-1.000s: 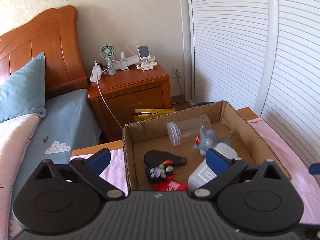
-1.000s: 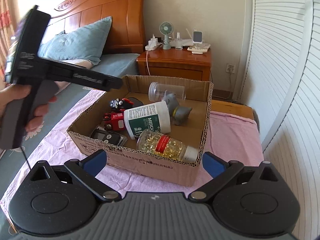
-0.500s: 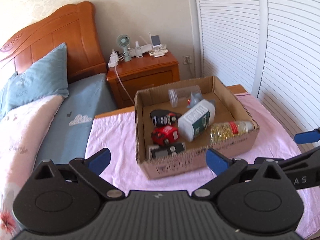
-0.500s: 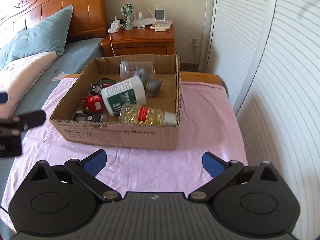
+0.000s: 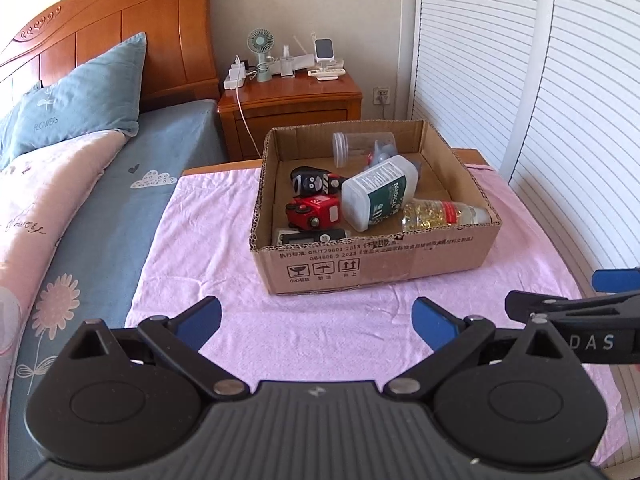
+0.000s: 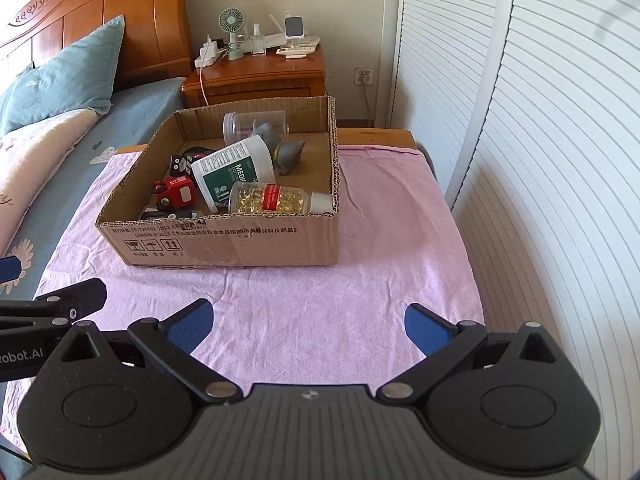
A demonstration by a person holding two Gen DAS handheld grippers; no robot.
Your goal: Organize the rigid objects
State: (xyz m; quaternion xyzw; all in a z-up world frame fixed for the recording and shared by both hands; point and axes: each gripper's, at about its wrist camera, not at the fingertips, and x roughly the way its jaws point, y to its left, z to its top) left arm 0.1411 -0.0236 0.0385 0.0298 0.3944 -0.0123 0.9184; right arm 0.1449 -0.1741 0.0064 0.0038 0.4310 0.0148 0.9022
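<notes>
My left gripper is spread wide and carries nothing; its blue pads hang over bare pink cloth. My right gripper is likewise spread and empty, held beside the left one, both well short of the box.

The box stands on the cloth, near the far end of the table and toward the bed side in the right wrist view. It is open at the top. All rigid items in view lie inside it:

- a white bottle with a green label, on its side, leaning across the middle;
- a capsule bottle with a red band, on its side against the near wall;
- a clear jar on its side at the far wall;
- a grey toy just beside the jar;
- a red toy and a black toy on the bed side;
- a flat dark device in the near corner, partly hidden by the wall.

No loose item shows on the cloth around the box in either view.

Judgement: collection appears complete, as nothing remains outside the box. The contents are piled at random angles, touching one another. If the task also calls for neat placement, the bottles need standing upright or aligning; otherwise nothing is left but to withdraw.
</notes>
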